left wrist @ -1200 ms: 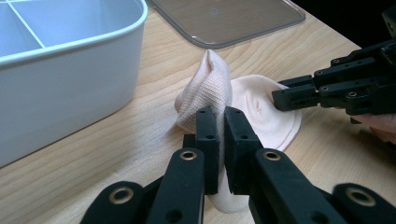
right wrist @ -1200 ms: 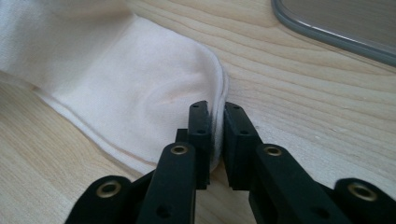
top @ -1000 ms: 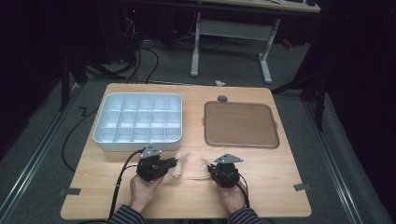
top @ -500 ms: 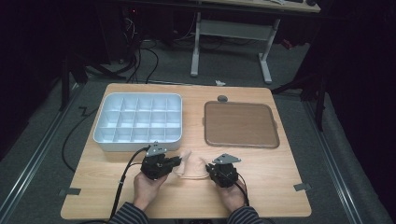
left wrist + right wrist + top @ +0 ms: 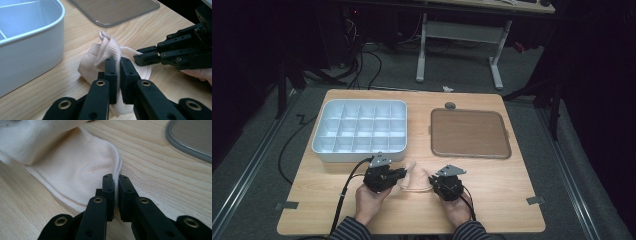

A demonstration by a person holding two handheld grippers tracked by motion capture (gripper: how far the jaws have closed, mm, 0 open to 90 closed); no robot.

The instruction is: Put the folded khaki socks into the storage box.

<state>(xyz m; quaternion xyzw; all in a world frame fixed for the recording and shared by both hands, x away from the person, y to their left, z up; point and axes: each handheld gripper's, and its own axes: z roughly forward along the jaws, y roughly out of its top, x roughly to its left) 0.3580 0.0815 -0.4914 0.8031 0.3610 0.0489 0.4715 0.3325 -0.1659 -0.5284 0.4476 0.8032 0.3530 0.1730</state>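
A pale pink sock (image 5: 413,176) lies on the wooden table near its front edge, between my two grippers. My left gripper (image 5: 404,173) is shut on the sock (image 5: 107,51), pinching a raised ribbed fold between its black jaws. My right gripper (image 5: 432,179) is shut on the sock's rounded hem (image 5: 85,165), which passes between its jaws. In the left gripper view the right gripper (image 5: 136,57) comes in from the right and bites the far edge of the fabric. A hand holds each gripper from below.
A white compartment tray (image 5: 323,146) stands at the back left, its wall (image 5: 30,50) close beside the sock. A brown lid with a grey rim (image 5: 470,133) lies at the back right. A small grey disc (image 5: 450,105) rests behind it.
The left gripper has shifted slightly to the right toward the sock's middle. The right gripper has kept still.
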